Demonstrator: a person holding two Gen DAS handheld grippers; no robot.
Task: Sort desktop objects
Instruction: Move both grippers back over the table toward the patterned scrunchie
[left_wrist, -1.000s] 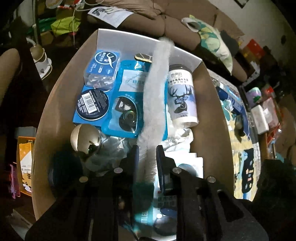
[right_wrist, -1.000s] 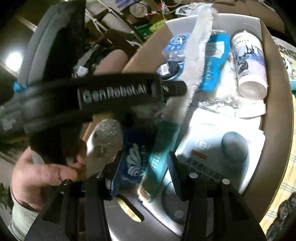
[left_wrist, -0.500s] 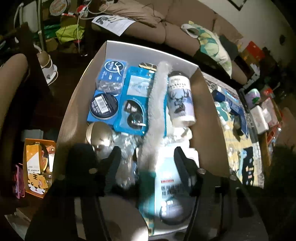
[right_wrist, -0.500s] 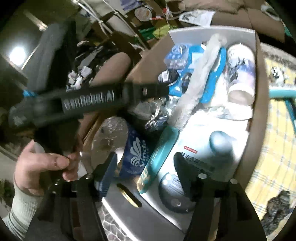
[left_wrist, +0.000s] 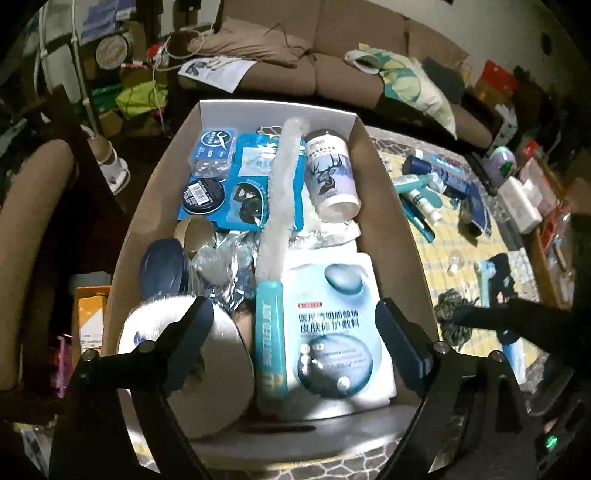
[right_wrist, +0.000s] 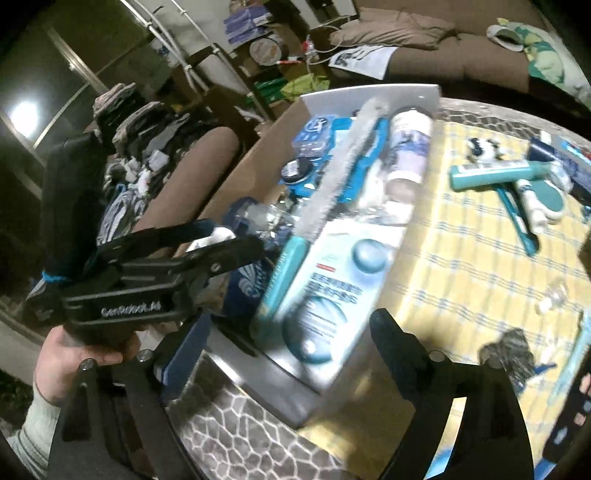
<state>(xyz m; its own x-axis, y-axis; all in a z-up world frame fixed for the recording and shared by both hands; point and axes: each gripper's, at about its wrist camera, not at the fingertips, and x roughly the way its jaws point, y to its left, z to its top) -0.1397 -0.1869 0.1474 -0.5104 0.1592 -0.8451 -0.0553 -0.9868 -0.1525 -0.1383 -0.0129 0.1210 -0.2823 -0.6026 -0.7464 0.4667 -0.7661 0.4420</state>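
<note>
1. The left hand-held gripper (left_wrist: 291, 343) fills the bottom of the left wrist view; its jaws are opening and stand wide, with nothing pressed between the pads.
2. Beyond it, the cardboard box (left_wrist: 391, 206) takes up the middle of the frame and holds the sorted things.
3. A bottle brush (left_wrist: 275, 206) with a white bristle stem and teal handle lies lengthwise down the box's centre, on top of the other items.
4. Right of the handle, in the lower centre, lies a white face-mask packet (left_wrist: 332, 321) printed with blue drops.
5. A deer-print canister (left_wrist: 328, 173) lies on its side in the upper right of the box, just beside the brush's bristles.
6. Blue blister packs (left_wrist: 229, 177) sit in the upper left of the box, and a roll of toilet paper (left_wrist: 218, 369) lies at the lower left, partly behind the left finger.
7. In the right wrist view the right hand-held gripper (right_wrist: 291, 354) sits at the bottom edge, its jaws opening wide and empty above the box's near corner.
8. At the left of that view a person's hand (right_wrist: 70, 354) grips the left gripper's handle.
9. The table (right_wrist: 461, 236), under a yellow checked cloth, carries loose teal tubes (right_wrist: 495, 171) in the upper right.
</note>
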